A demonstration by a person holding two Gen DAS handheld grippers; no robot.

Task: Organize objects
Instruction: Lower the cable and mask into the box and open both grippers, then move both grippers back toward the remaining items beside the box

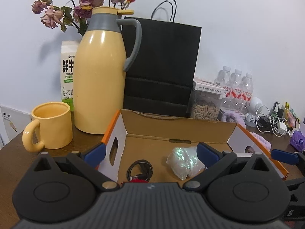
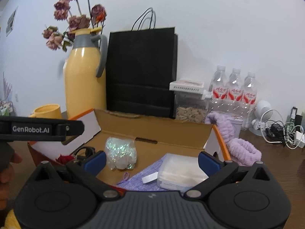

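Observation:
An open cardboard box with orange edges sits on the brown table. Inside lie a glittery clear bag, a coiled black cable, a red item, a purple cloth and a clear plastic case. My left gripper is open and empty above the box's left half. My right gripper is open and empty above the box's right half. A purple fluffy band lies against the box's right edge.
A yellow thermos, a yellow mug, a milk carton and dried roses stand at the left. A black paper bag, a seed jar, water bottles and tangled cables stand behind and right.

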